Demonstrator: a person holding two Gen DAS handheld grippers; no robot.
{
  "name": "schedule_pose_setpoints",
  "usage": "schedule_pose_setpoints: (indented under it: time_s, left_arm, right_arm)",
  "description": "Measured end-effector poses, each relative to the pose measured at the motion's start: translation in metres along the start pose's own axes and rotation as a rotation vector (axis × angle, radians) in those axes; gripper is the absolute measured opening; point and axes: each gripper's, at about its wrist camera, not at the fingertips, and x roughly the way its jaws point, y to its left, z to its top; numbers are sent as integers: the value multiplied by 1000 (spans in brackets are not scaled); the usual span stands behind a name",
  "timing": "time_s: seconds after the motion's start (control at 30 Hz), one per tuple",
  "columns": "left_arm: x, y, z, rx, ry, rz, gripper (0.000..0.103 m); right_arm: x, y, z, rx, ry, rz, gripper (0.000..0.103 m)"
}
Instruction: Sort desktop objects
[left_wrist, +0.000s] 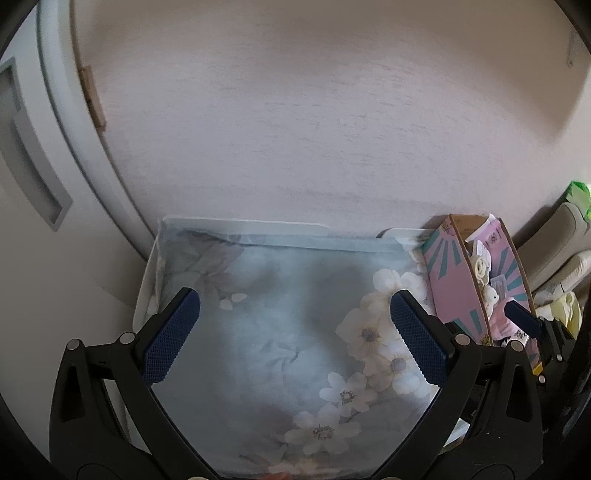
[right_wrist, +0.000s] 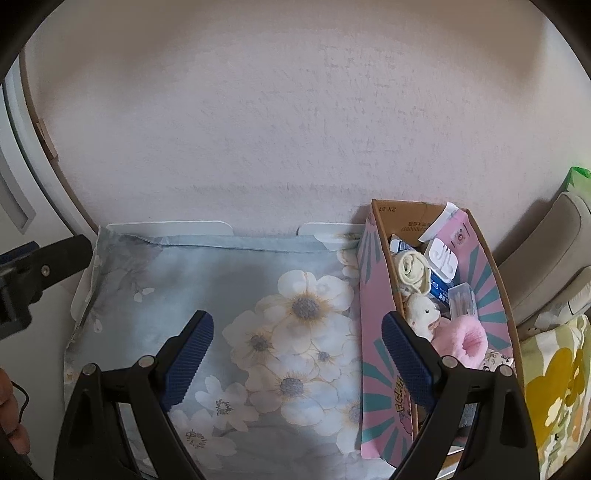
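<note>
A pink and teal cardboard box (right_wrist: 373, 332) stands at the right of a table covered with a blue floral cloth (right_wrist: 236, 280). It holds several items: a rolled cream sock (right_wrist: 410, 269), a small plush toy (right_wrist: 423, 312), a fluffy pink item (right_wrist: 465, 341), a white case (right_wrist: 441, 256) and a clear plastic case (right_wrist: 461, 299). My right gripper (right_wrist: 297, 356) is open and empty above the cloth beside the box. My left gripper (left_wrist: 295, 332) is open and empty above the cloth; the box (left_wrist: 450, 280) is at its right.
A pale wall (right_wrist: 295, 129) rises behind the table. A white door frame (left_wrist: 66, 147) stands at the left. A beige chair (right_wrist: 546, 258) and a yellow-green flowered fabric (right_wrist: 554, 391) are at the right. The left gripper's side (right_wrist: 33, 273) shows at the right wrist view's left edge.
</note>
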Motion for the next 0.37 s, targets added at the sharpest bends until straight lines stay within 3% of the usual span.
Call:
schedule_pose_setpoints:
  time_s: [0.37]
  left_arm:
    - [2,-5,0,21,-7,25,103]
  right_arm:
    - [4,-2,-2,17,9,0,91]
